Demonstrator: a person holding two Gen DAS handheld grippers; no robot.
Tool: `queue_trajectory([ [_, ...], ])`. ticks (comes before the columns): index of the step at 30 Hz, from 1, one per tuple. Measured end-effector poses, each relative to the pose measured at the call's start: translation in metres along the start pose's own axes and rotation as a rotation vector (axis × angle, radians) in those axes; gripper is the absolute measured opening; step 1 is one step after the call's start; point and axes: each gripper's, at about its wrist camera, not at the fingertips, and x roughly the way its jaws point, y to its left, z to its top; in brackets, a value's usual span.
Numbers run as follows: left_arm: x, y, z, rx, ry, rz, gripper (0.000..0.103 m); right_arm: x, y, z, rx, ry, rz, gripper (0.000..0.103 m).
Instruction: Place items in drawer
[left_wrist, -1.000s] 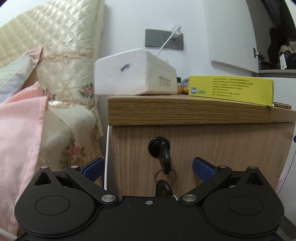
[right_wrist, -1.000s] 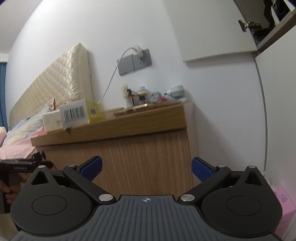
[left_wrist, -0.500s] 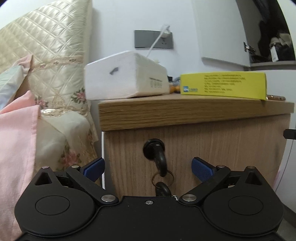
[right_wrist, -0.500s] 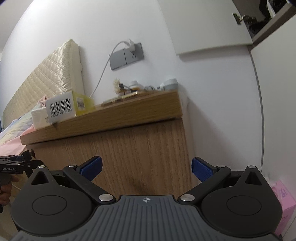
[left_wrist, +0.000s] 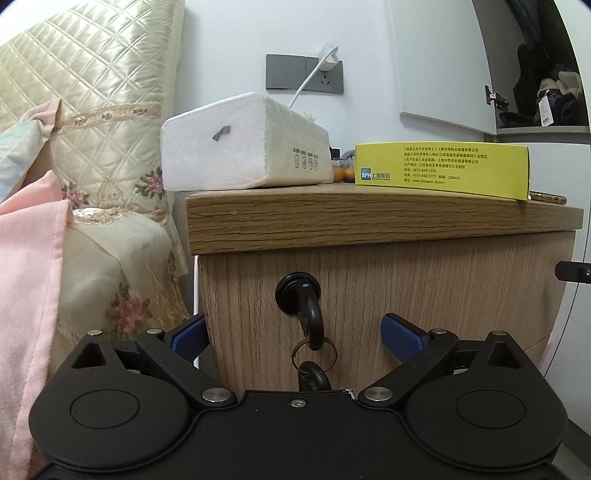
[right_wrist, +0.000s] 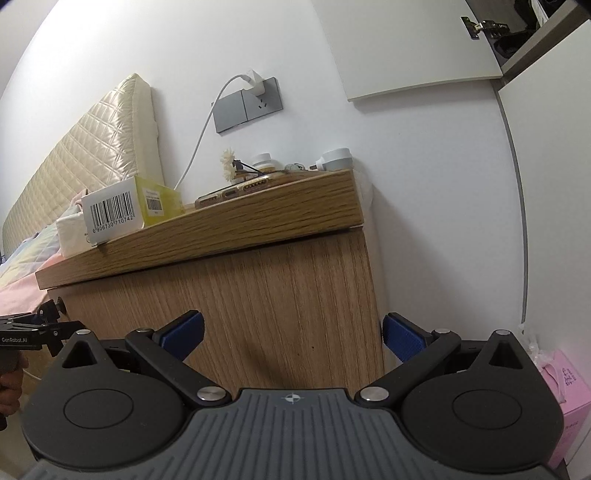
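Your left gripper (left_wrist: 291, 334), jaws spread and empty, faces the closed drawer (left_wrist: 406, 280) so its key (left_wrist: 308, 314) sits between the fingers as a pull. Your right gripper (right_wrist: 291, 332), also spread, waits beside. The yellow box (left_wrist: 439, 168) and tissue pack (left_wrist: 243, 144) rest on top.

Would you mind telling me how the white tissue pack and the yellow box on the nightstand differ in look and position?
The white tissue pack is plain white with only small grey print; the yellow box is bright yellow with lines of text and a blue logo. The tissue pack looks soft and taller, the yellow box rigid and flatter. The tissue pack sits at the bed-side end of the nightstand, the yellow box nearer the other end. Both lie flat on top, apart from each other, untouched by either gripper.
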Motion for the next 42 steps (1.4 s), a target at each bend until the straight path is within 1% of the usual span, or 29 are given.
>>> queue_trajectory([
  [11, 0.001, 0.001, 0.000, -0.005, 0.001, -0.006, 0.099, 0.007, 0.001, 0.002, -0.018, 0.009, -0.004, 0.103],
  [33, 0.003, -0.001, 0.001, 0.000, 0.002, -0.008, 0.101, 0.014, 0.000, 0.002, -0.036, -0.008, 0.011, 0.103],
  [37, 0.003, -0.001, 0.001, -0.001, 0.002, -0.009, 0.101, 0.013, -0.002, 0.002, -0.037, -0.007, 0.034, 0.103],
  [42, 0.003, -0.001, 0.001, -0.001, 0.004, -0.009, 0.100, 0.012, -0.005, 0.006, -0.107, 0.032, 0.079, 0.103],
])
